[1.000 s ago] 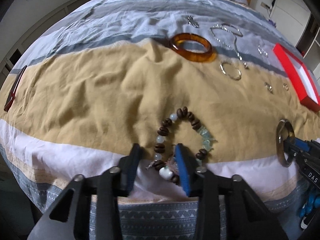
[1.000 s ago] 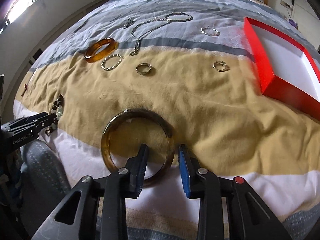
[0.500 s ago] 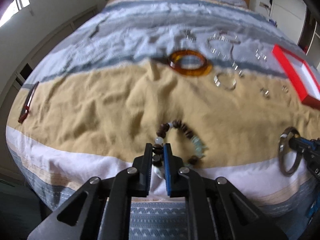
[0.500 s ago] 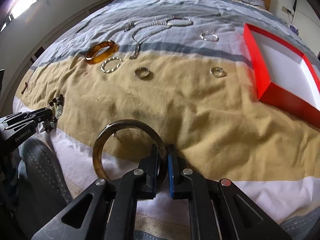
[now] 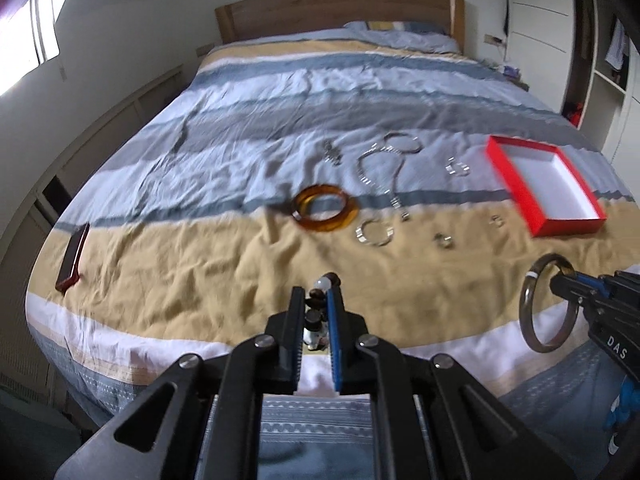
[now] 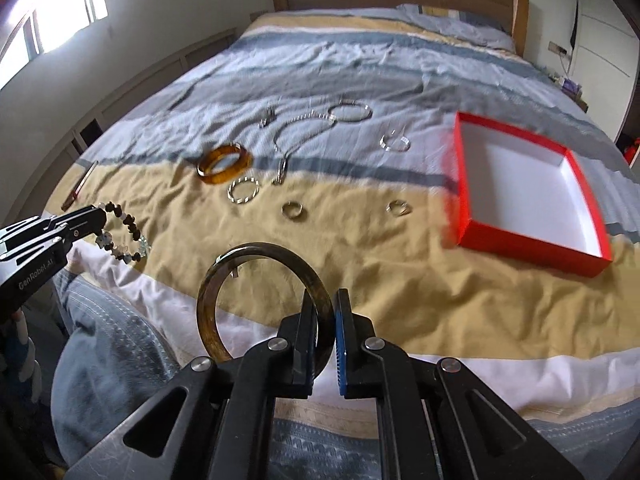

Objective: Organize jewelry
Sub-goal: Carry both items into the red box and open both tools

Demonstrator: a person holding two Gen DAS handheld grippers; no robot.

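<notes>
- A beaded bracelet (image 5: 320,312) is being gripped between the closed left tongs (image 5: 315,308), clear of the bed (image 5: 248,120); in the right wrist view it (image 6: 124,236) is hanging loose beside them (image 6: 98,216).
- The bracelet is judged light and floppy, so it is likely to swing; it is best held by the string between beads.
- A dark bangle (image 6: 264,304) is being clamped on its rim by the right tongs (image 6: 326,312), upright and off the cover.
- The bangle is judged stiff, smooth and likely slippery, perhaps breakable if dropped; a hold across the band is being used.
- Farther out, small rings (image 6: 294,210) and a twisted silver bangle (image 6: 243,190) are lying on the yellow stripe, well apart.
- Beyond them an amber bangle (image 6: 225,162), a chain (image 6: 298,134) and thin silver hoops (image 6: 350,113) are lying on the grey stripes.
- A red box (image 6: 464,184), open and white inside, is sitting to the right, seemingly where the pieces are being taken.
</notes>
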